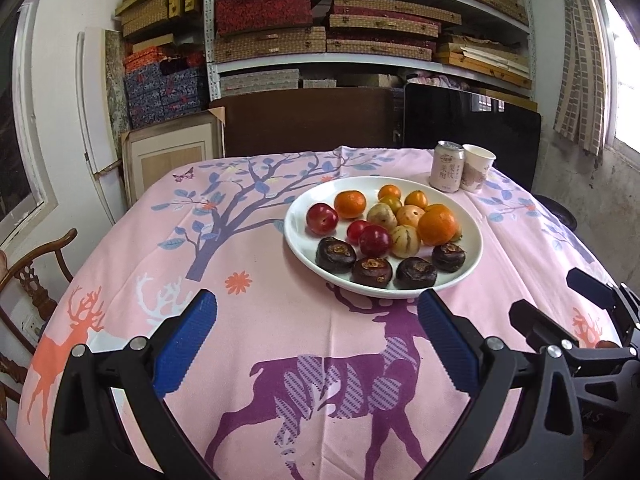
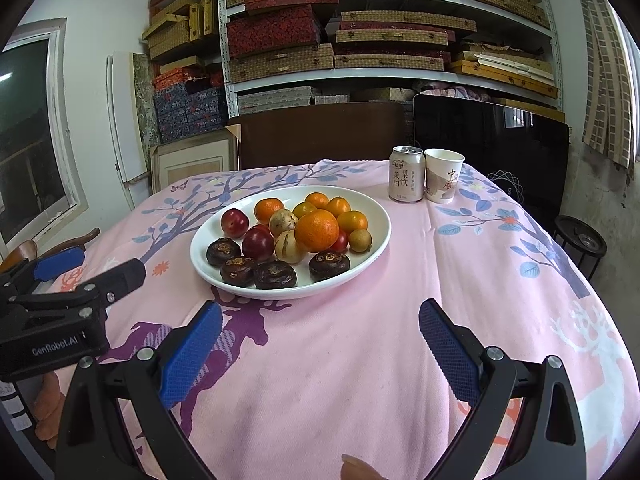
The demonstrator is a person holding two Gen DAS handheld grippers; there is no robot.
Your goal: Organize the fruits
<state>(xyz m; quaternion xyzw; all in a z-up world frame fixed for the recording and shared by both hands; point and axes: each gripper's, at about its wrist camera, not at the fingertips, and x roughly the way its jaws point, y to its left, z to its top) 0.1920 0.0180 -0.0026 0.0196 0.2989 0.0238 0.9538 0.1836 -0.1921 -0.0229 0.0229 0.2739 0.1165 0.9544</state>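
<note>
Plate point(image 1: 298, 248): fruit piled, mid-tabletop.
Can point(image 2: 406, 174), cup point(image 2: 443, 176): touching, far edge.
My left tongs point(image 1: 318, 312): apart, empty.
My right tongs point(image 2: 320, 320): apart, empty.

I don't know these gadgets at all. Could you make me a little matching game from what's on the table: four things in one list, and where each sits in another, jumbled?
Things:
1. dark brown fruits
2. big orange
3. drink can
4. paper cup

Places:
A. beyond the white plate, left of the pair standing there
B. along the plate's near edge
C. beyond the plate, right of the pair
D. in the plate's middle, among the other fruit

Pairs: 1-B, 2-D, 3-A, 4-C
</note>
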